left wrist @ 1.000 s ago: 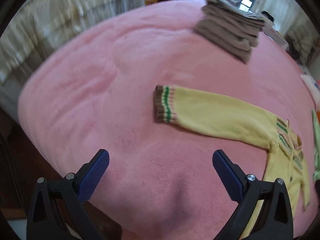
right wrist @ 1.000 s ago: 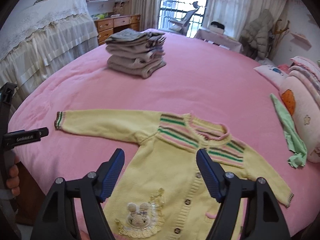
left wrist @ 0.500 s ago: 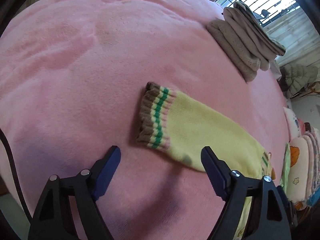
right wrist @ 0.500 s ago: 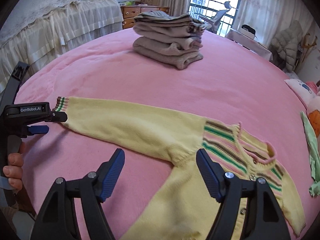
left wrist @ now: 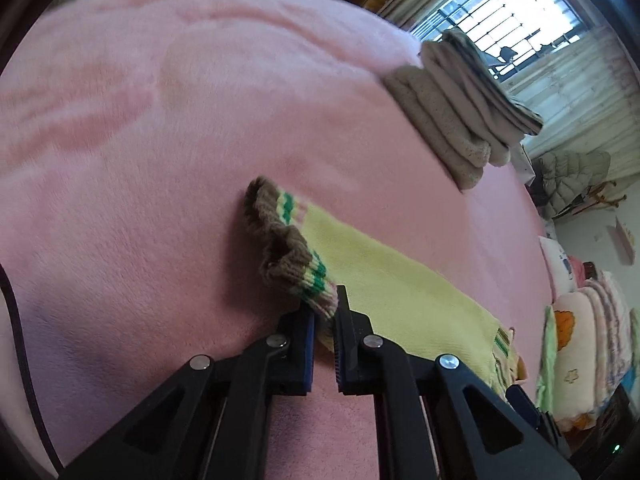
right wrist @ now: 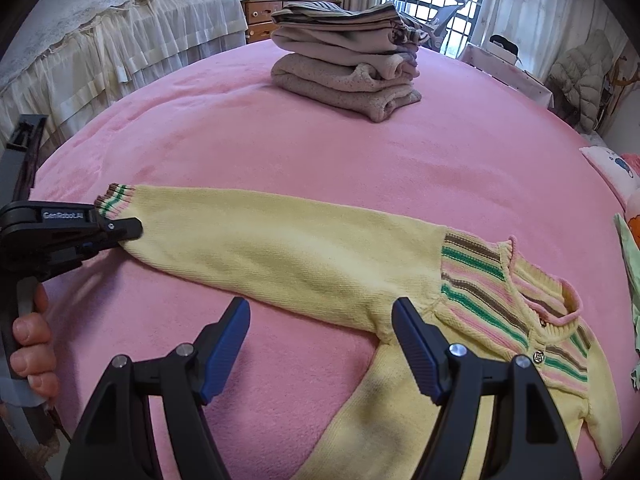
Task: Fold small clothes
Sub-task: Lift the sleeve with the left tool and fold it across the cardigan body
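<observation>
A small yellow knit cardigan (right wrist: 304,252) with striped shoulders lies flat on the pink bed, one sleeve stretched out to the left. My left gripper (left wrist: 323,312) is shut on the striped cuff (left wrist: 296,256) of that sleeve, which bunches up at its tips; it also shows in the right wrist view (right wrist: 120,230) at the cuff (right wrist: 114,200). My right gripper (right wrist: 320,340) is open and empty, hovering just in front of the sleeve's underarm.
A stack of folded grey and beige clothes (right wrist: 348,68) sits further back on the pink blanket (right wrist: 360,152). A green garment (right wrist: 630,248) and pillows lie at the right edge. A bed with a white lace skirt (right wrist: 120,40) stands to the left.
My left gripper has moved in to the cuff and shut on it, lifting it slightly. My right gripper has moved closer to the sleeve and stays open.
</observation>
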Available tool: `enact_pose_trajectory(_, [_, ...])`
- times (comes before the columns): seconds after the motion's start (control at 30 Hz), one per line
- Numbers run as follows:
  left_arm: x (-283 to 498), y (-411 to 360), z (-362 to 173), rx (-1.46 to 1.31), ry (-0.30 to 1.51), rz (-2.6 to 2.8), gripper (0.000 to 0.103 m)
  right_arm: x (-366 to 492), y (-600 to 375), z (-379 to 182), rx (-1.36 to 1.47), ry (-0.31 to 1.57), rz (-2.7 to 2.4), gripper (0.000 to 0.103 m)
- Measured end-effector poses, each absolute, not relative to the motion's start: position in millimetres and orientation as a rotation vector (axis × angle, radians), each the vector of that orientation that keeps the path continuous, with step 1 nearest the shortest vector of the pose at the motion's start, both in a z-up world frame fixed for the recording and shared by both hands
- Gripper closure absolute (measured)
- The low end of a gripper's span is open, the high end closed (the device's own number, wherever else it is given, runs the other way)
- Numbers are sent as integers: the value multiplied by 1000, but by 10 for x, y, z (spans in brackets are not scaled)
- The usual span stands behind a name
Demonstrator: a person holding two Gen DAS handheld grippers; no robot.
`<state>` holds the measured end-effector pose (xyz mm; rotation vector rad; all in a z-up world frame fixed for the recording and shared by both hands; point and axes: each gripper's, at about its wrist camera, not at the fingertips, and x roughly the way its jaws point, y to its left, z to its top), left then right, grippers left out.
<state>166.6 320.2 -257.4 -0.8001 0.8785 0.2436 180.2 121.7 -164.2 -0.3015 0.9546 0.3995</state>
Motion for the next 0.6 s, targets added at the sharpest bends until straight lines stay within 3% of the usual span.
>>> enact_pose_trajectory(0.07, [1673,3135,-2421,-744,848,252,97,1853,1233,-1664,-306,952,388,39])
enact_pose_trajectory(0.13, [1683,3057,-2259,-688,822,249,97,1917,1263,-1718,-321,957,366,57])
enact_pose_trajectory(0.2, [1704,2919,-2079,-611,801,239,97,1998,1293,-1809,-323,993,358,67])
enact_pose_trajectory(0.37, [1752,2593,-1712,-495,772,189,97,2057,1283,-1982,-318,1056,359,68])
enact_pose_trajectory(0.6, [1872,1944,-1276,-402,749,40,97,1870,770,-1561,-263,982,329,68])
